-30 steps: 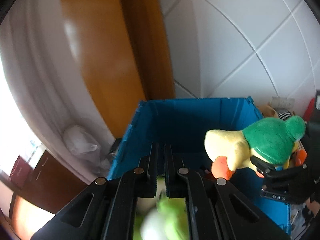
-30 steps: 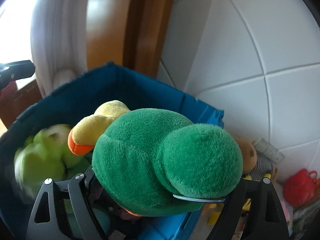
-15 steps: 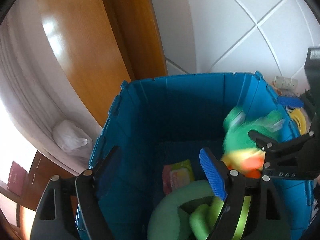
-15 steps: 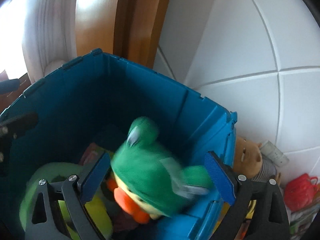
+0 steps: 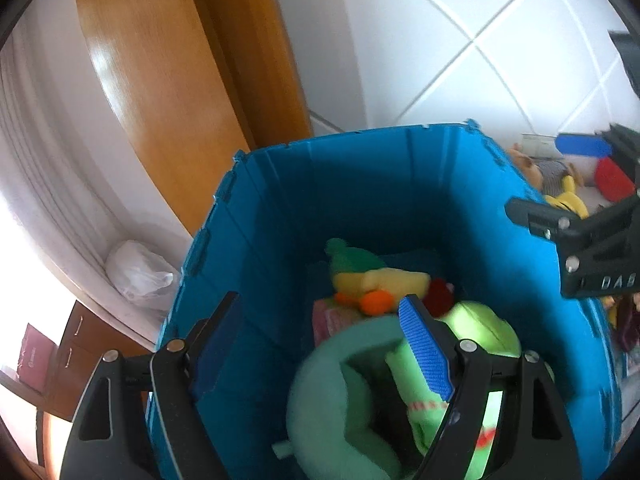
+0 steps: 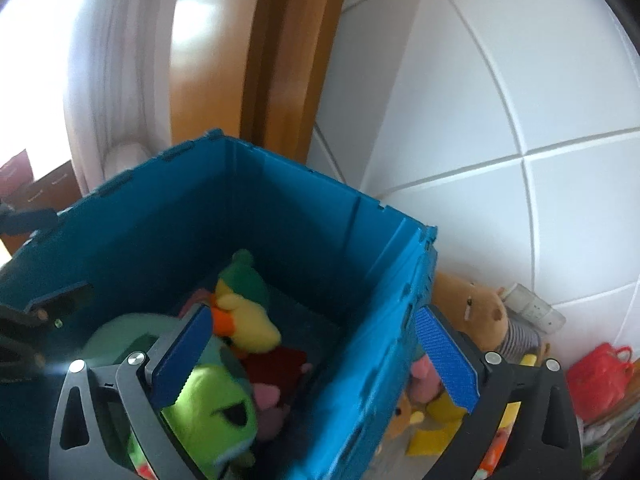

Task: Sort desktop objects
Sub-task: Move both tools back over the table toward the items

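The duck plush point(image 5: 372, 280) lies on its side down in the blue crate point(image 5: 360, 184), yellow body, green hood, orange beak and feet showing, resting against the other soft toys. One duck, and beside it one bright lime-green plush point(image 6: 208, 408) with a dark eye patch, one pale mint-green ring-shaped cushion point(image 5: 332, 392), and something dark red point(image 6: 276, 364) tucked between them. A pinkish item point(image 5: 324, 316) peeks out under the duck; too blurred to tell what it is.

The left gripper point(image 5: 320, 352) hangs over the crate's near edge, jaws spread wide, nothing between the blue pads point(image 5: 426, 354). The right gripper point(image 6: 316, 356) is spread wide too and empty, straddling the crate's right wall, one finger inside, one outside.

Outside the crate, by the white tiled wall point(image 6: 480, 120), sit one brown plush point(image 6: 476, 312) in a striped top, one red bag-shaped toy point(image 6: 600, 376) and a jumble of yellow pieces point(image 6: 436, 420). Behind the crate stands a wooden door point(image 5: 168, 80).
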`<action>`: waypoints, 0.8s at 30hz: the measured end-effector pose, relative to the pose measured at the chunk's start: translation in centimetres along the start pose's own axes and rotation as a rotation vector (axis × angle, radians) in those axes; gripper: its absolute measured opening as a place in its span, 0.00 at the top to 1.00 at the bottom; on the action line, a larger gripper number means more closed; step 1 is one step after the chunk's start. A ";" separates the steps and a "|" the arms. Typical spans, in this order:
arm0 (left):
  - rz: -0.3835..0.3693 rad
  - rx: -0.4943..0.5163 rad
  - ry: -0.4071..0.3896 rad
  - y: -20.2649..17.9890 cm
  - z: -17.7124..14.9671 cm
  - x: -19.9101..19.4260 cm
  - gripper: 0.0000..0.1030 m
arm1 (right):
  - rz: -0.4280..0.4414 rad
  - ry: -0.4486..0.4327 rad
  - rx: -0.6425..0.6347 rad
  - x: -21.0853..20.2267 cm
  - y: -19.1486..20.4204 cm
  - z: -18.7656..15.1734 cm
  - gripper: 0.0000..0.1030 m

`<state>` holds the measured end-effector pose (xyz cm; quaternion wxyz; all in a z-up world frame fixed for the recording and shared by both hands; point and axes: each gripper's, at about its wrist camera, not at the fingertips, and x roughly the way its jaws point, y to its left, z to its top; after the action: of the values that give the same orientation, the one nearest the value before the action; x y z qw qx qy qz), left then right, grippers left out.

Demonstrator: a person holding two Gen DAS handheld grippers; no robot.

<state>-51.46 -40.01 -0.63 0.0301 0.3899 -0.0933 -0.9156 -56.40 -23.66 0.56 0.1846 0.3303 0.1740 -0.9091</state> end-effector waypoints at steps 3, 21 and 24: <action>-0.015 -0.005 -0.015 -0.6 -2.2 -2.4 0.22 | 0.016 -0.020 0.000 -2.5 0.5 -1.5 0.01; -0.036 -0.106 -0.107 -3.2 -12.7 -10.5 0.20 | 0.044 -0.083 0.095 -12.8 3.0 -12.6 0.00; -0.037 -0.113 -0.114 -4.3 -13.2 -11.1 0.20 | 0.036 -0.090 0.131 -14.1 2.0 -14.2 0.00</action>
<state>-34.13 -36.28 -2.55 0.0299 0.3363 -0.0358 -0.9406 -37.83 -16.03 -0.72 0.1868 0.3034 0.0995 -0.9291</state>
